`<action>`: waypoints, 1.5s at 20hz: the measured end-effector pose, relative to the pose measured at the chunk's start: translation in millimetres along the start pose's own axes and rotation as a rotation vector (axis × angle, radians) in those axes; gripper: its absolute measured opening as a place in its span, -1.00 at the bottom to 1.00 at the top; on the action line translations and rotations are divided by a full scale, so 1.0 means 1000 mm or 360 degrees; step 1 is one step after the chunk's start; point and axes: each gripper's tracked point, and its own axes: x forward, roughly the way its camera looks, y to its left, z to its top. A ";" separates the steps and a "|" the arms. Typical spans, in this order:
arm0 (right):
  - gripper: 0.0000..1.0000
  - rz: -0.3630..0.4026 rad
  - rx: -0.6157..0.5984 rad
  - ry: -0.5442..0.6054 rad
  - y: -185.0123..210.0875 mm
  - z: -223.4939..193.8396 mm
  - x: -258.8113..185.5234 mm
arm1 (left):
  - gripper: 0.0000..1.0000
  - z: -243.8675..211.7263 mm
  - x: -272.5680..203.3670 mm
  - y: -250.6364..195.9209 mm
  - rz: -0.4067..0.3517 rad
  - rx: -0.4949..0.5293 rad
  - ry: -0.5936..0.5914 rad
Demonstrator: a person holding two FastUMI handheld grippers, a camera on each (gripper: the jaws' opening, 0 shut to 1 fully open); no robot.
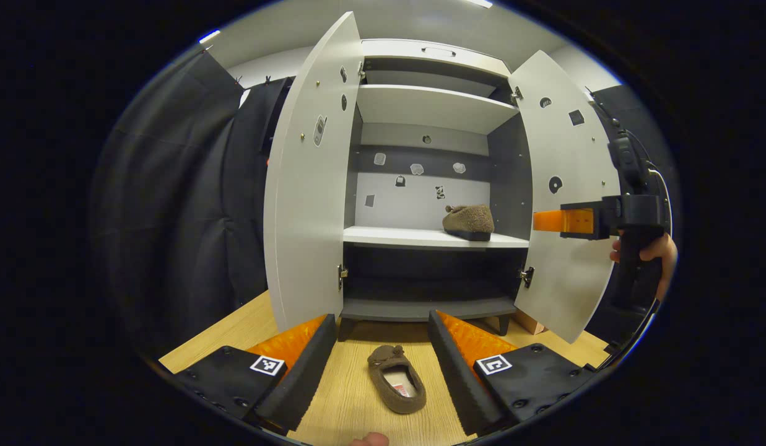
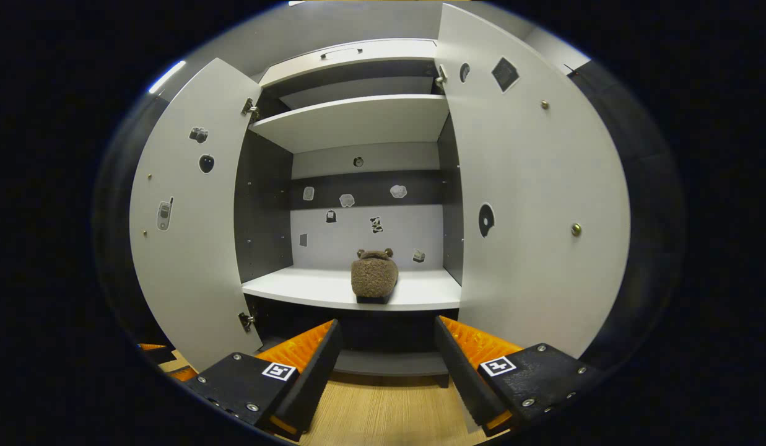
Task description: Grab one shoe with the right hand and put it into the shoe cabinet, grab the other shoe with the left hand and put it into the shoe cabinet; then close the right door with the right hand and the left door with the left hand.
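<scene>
Left gripper view: 1 slipper shelved, 1 on floor.
Left gripper wide, empty, over brown slipper on wood floor; other slipper on cabinet mid shelf, right gripper wide, empty. Risk: soft slipper slips if pinched shallow.

A: Left gripper view: low, set back, facing the open cabinet head-on; floor and a shoe between its fingers; right gripper at its right edge.

B: Right gripper view: nearer, higher, facing the middle shelf.

A: Shared: both doors, shelves, the shoe on the shelf.
</scene>
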 end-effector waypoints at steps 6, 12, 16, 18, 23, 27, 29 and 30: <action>0.85 -0.0048 0.0010 -0.0071 -0.015 -0.019 -0.034 | 0.94 -0.039 0.019 -0.005 -0.0041 -0.0032 0.0199; 0.85 -0.0006 0.0029 -0.0090 -0.016 -0.020 -0.057 | 0.94 -0.130 0.067 -0.006 -0.0123 -0.0050 0.0567; 0.85 0.0021 -0.0088 -0.0099 -0.019 -0.020 -0.068 | 0.95 -0.183 0.099 0.013 -0.0038 -0.0067 0.0745; 0.85 0.0043 -0.0085 -0.0072 -0.018 -0.023 -0.071 | 0.95 -0.205 0.109 0.022 0.0002 -0.0080 0.0806; 0.85 0.0063 -0.0104 -0.0044 -0.021 -0.027 -0.077 | 0.96 -0.245 0.140 0.040 0.0080 -0.0057 0.0897; 0.85 0.0071 -0.0144 -0.0024 -0.021 -0.031 -0.079 | 0.96 -0.253 0.176 0.040 0.0068 -0.0007 0.0852; 0.85 0.0074 -0.0134 -0.0015 -0.021 -0.032 -0.080 | 0.95 -0.260 0.185 0.040 0.0056 -0.0021 0.0865; 0.85 0.0073 -0.0125 -0.0015 -0.022 -0.033 -0.081 | 0.95 -0.260 0.186 0.037 0.0046 -0.0058 0.0861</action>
